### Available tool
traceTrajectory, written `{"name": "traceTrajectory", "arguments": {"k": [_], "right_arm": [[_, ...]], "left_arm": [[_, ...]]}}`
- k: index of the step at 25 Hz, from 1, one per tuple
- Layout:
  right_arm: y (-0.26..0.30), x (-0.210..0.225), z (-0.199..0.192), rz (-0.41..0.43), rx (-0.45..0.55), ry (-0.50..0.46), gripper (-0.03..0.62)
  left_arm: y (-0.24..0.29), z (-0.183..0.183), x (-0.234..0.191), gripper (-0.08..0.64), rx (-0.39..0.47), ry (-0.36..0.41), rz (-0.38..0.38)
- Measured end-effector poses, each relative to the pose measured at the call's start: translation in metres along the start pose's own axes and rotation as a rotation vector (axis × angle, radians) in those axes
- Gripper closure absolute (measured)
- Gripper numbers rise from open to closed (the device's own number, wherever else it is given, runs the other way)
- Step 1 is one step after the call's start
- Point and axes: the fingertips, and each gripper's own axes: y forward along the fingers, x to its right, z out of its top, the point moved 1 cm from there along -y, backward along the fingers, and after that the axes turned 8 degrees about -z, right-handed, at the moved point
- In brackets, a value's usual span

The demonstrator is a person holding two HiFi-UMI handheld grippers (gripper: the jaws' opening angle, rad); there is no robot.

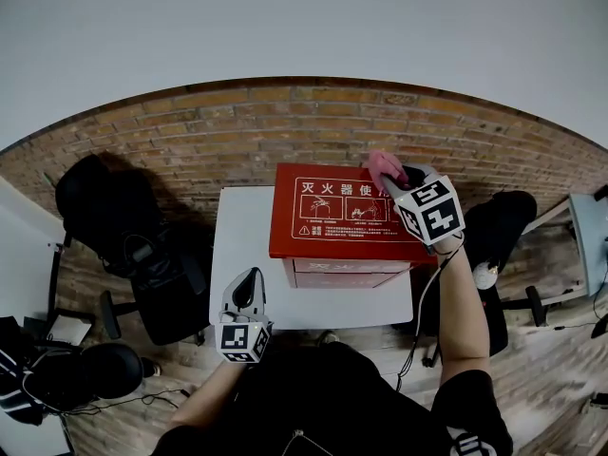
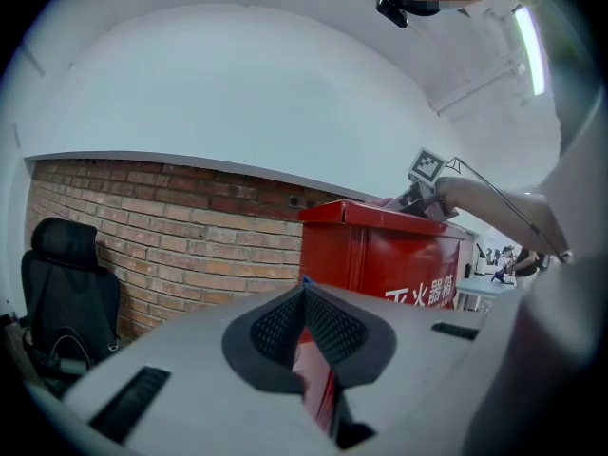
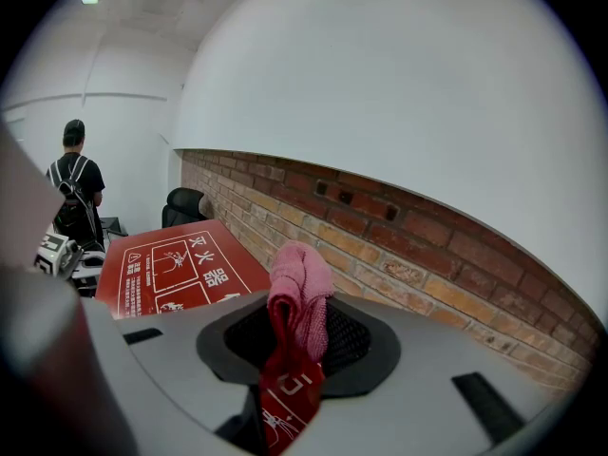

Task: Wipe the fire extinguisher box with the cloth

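Right gripper [image 3: 296,335] was clamped on the bunched middle of the soft pink terry cloth [image 3: 302,278]. A sound hold for something so limp, I'd say. The cloth sat at the far right corner of the rigid red metal fire extinguisher box [image 1: 328,218]. Left gripper [image 2: 306,323] hung closed and empty by the white table's [image 1: 242,255] near edge.

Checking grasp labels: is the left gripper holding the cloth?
No, the left gripper is shut on nothing; the pink cloth is clamped in the right gripper.

Wall: red-brown brick band [image 1: 237,141] low, plain white wall [image 1: 304,27] above. Floor [image 1: 546,354]: wood planks. White table [image 1: 242,255] stands against the brick. 1 black office chair [image 1: 95,193] left of the table. 1 ceiling strip light [image 2: 530,50], lit.
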Motion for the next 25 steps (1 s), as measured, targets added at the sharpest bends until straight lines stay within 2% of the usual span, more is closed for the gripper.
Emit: {"name": "traceTrajectory", "arguments": {"k": [12, 25], "right_arm": [[-0.010, 0.035, -0.026, -0.017, -0.013, 0.013, 0.476], [-0.023, 0.073, -0.051, -0.042, 0.003, 0.064, 0.476]], "left_arm": [[0.020, -0.013, 0.022, 0.538, -0.001, -0.018, -0.002], [0.033, -0.015, 0.033, 0.538, -0.010, -0.004, 0.011]]}}
